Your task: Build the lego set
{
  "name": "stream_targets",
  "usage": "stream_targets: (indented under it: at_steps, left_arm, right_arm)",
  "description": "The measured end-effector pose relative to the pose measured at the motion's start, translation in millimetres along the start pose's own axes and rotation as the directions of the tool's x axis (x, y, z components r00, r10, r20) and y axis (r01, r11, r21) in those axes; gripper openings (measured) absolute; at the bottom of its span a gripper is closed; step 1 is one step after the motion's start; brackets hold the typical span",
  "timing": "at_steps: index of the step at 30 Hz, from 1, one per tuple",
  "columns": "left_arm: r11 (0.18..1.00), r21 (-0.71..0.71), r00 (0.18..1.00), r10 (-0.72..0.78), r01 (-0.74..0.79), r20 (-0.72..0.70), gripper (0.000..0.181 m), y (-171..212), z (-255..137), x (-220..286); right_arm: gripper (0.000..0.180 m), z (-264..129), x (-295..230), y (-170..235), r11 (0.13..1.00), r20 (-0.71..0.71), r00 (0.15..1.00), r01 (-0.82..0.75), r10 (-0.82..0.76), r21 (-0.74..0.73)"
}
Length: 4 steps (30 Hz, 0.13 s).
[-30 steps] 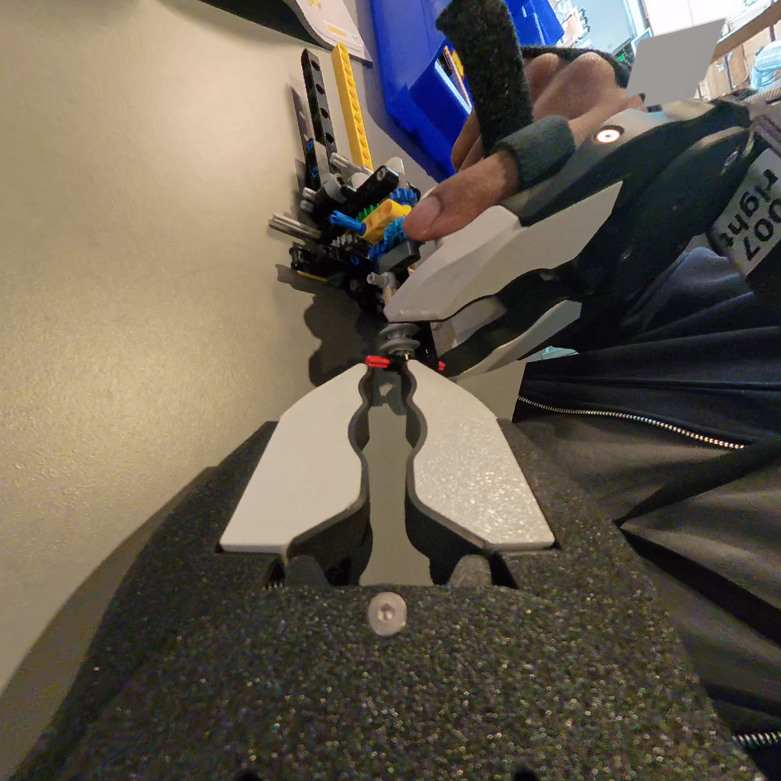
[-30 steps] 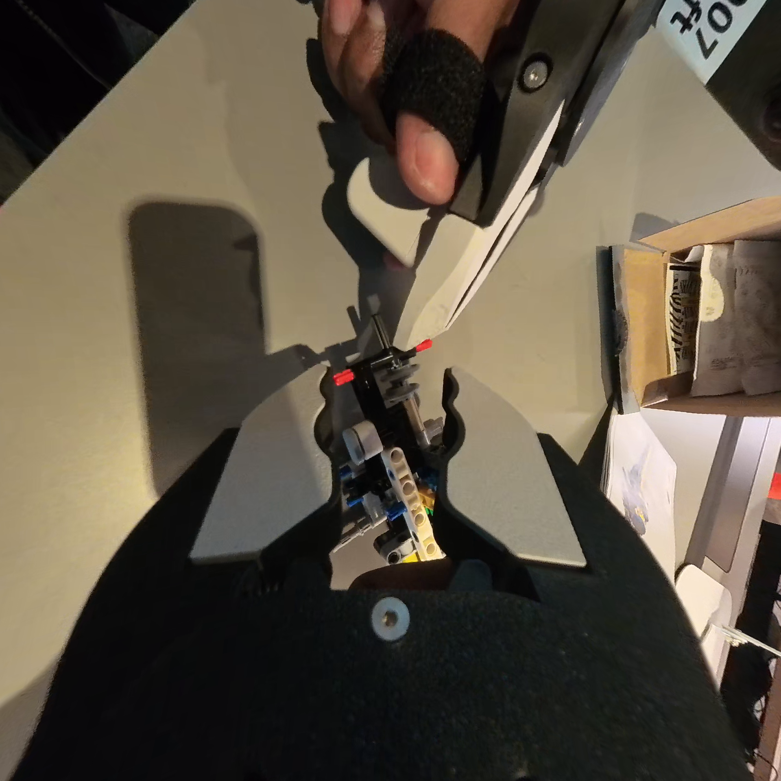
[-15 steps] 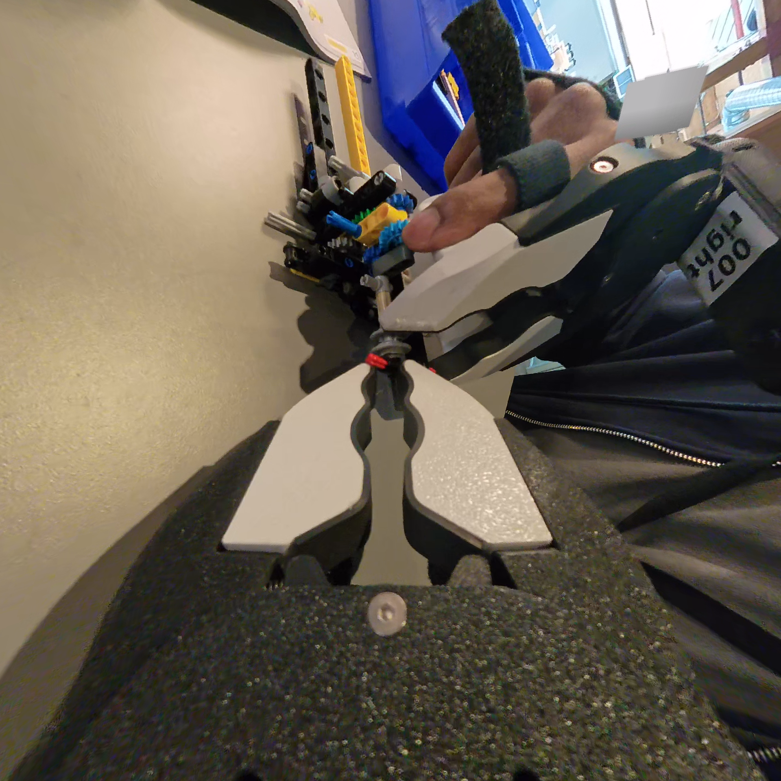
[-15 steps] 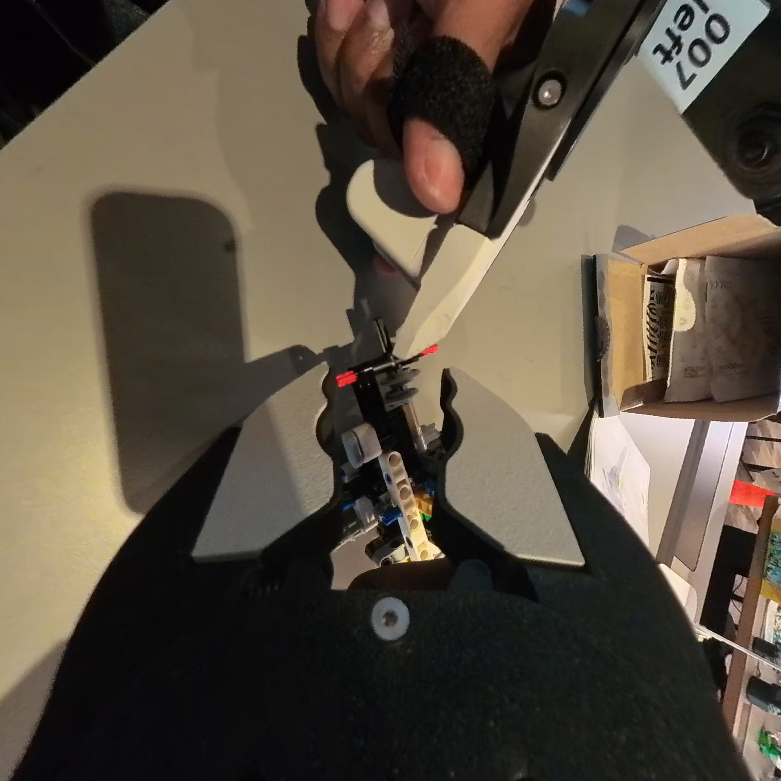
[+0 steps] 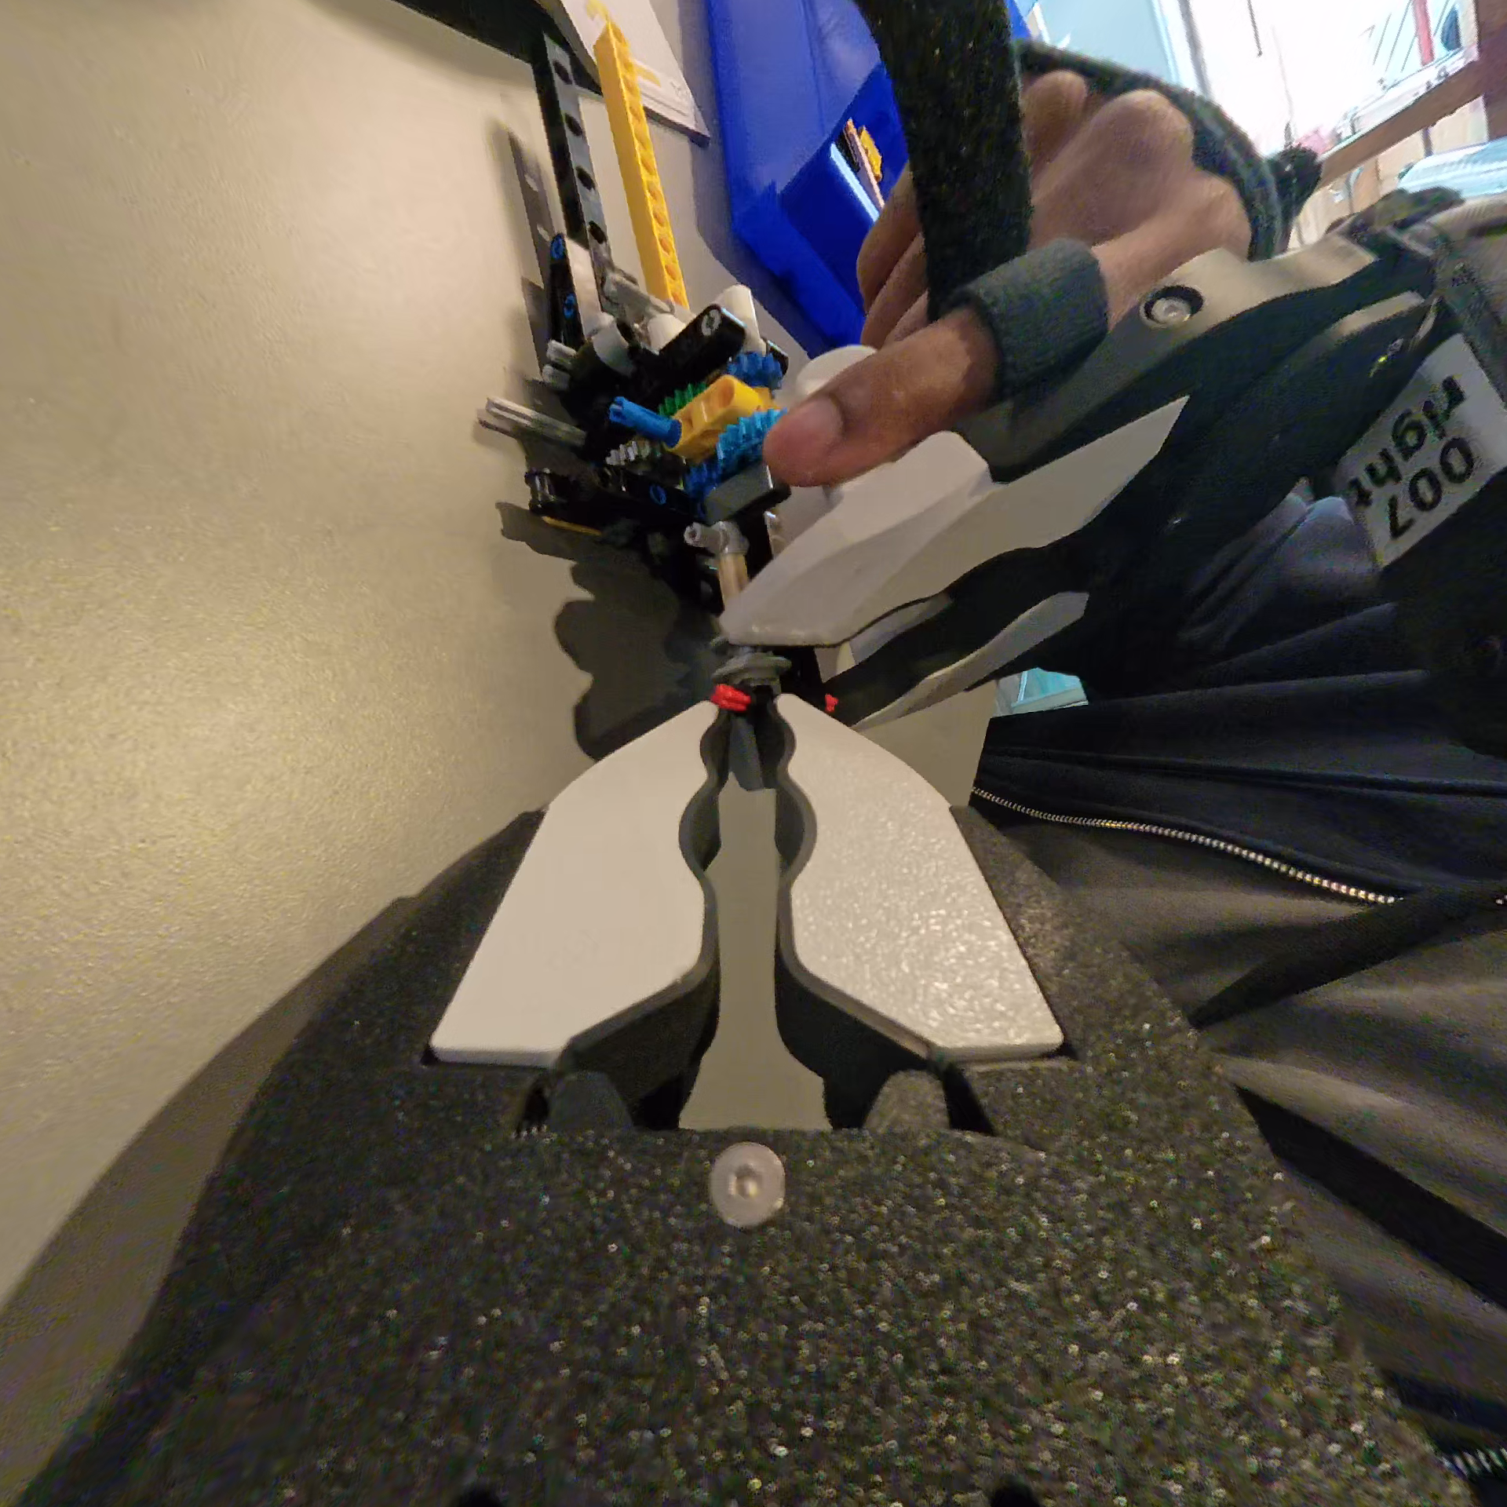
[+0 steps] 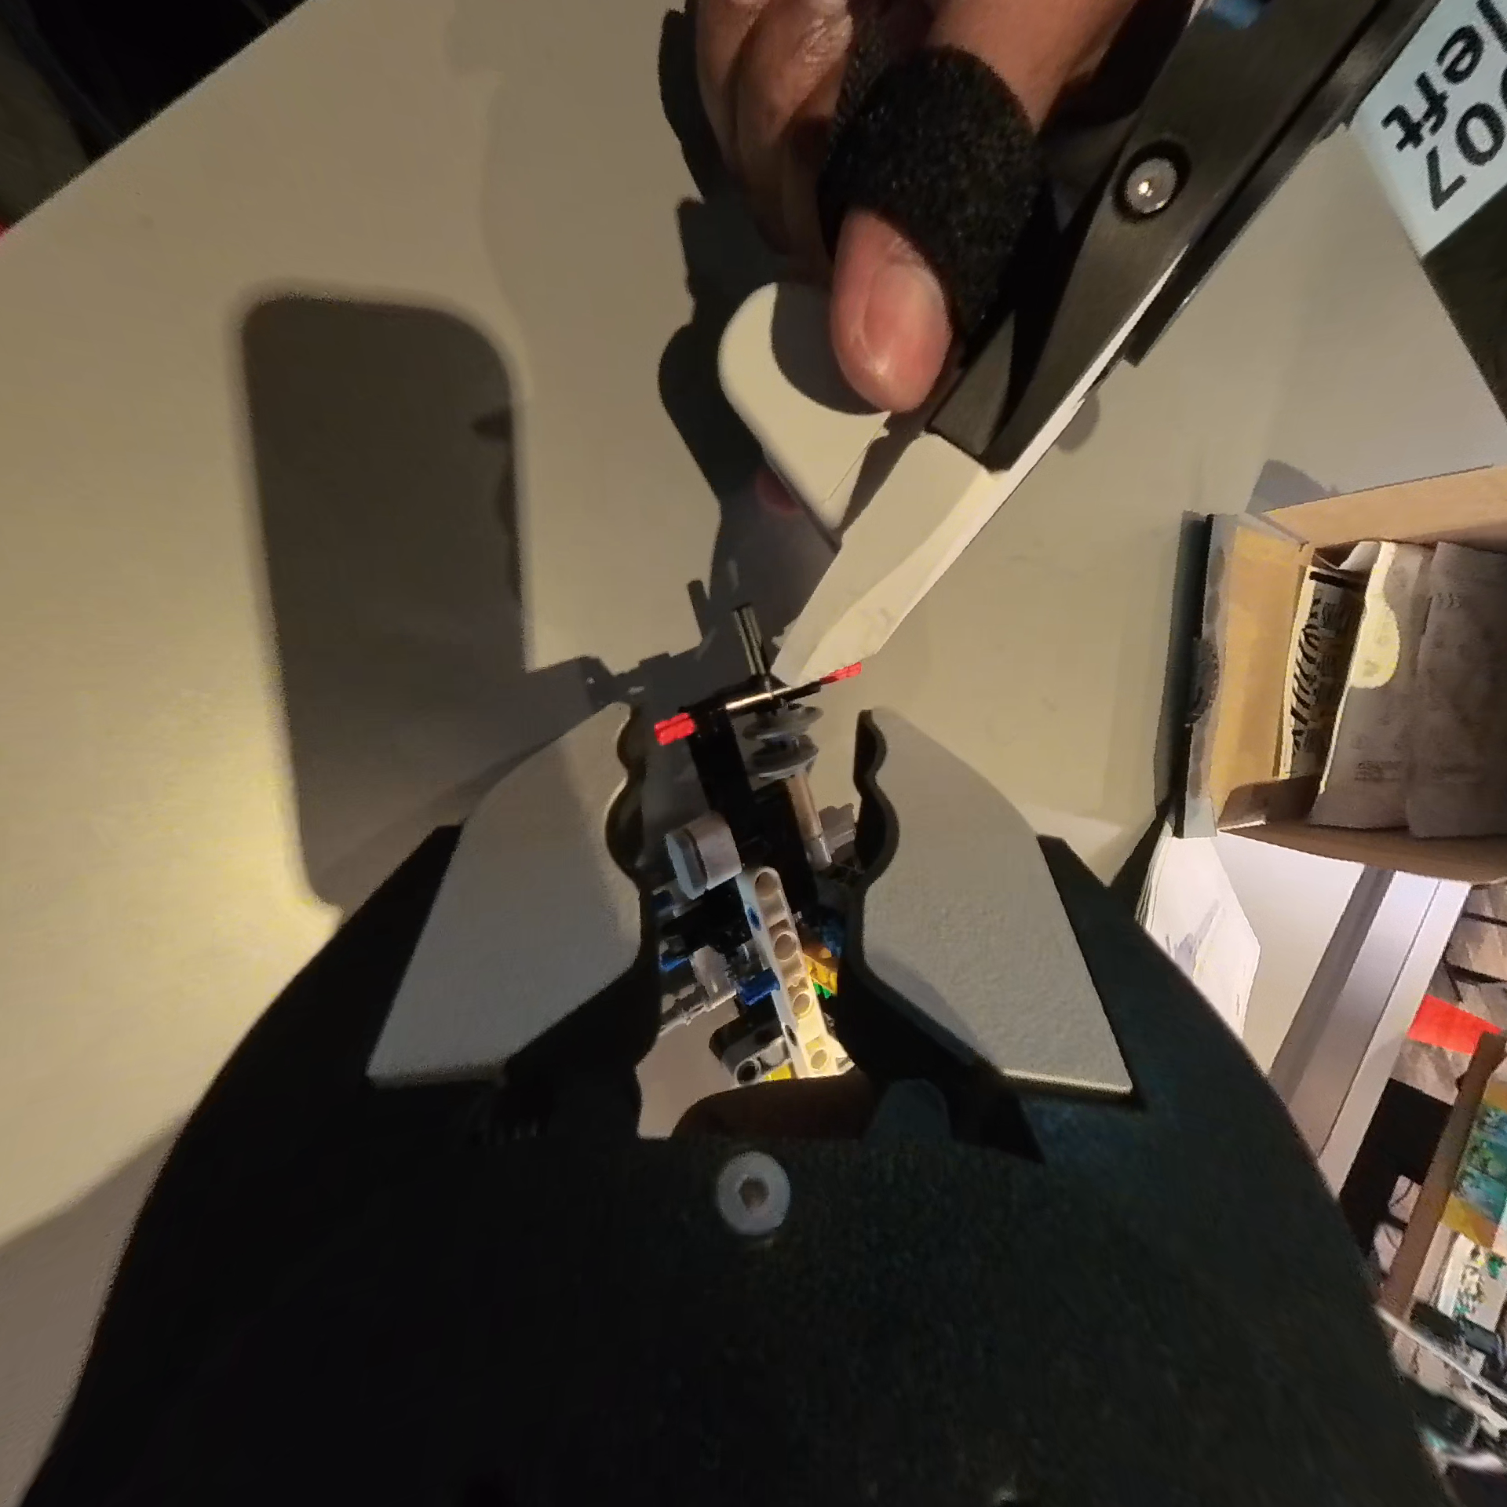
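A pale desk (image 5: 245,571) carries the work, with a blue bin (image 5: 799,163) at its far edge and a cardboard box (image 6: 1345,669) of paper packets off to one side. Loose yellow and black beams (image 5: 620,163) are seen lying beside the bin. The lego model (image 6: 758,889) is held off the desk in the right claw (image 6: 746,815), whose fingers are closed on the model's flanks. The left claw (image 5: 746,734) is closed at its tips on a short dark axle (image 5: 746,754) at the model's front end, just under the grey bushes (image 6: 783,734) and the thin cross-rod with red tips (image 6: 677,728). Since half a second ago the two claws have been brought slightly nearer, and the axle appears seated a little deeper; the insertion is judged to be nearly finished, though the depth cannot be confirmed. The approach is crowded: the right claw's upper finger (image 5: 856,563) overhangs the joint, the cross-rod lies across the left claw's tips, and a thumb (image 6: 889,326) is pressed on the left claw's trigger. A slip could bend or dislodge the thin rod.
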<state>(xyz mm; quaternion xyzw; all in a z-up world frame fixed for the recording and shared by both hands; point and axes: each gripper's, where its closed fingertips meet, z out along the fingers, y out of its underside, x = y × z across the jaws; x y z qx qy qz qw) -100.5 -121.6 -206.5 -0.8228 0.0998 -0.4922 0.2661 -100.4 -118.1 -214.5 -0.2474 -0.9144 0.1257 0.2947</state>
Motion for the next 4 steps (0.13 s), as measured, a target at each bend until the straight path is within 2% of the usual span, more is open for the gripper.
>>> stream_targets:
  at_steps: [4]
  left_arm:
    - [1.0, 0.004, 1.0, -0.009, 0.009, -0.007, 0.008, -0.7, -0.4, 0.2]
  right_arm:
    - [0.049, -3.7, 0.8, -3.7, 0.999, 0.027, 1.0, 0.01, -0.011, 0.038]
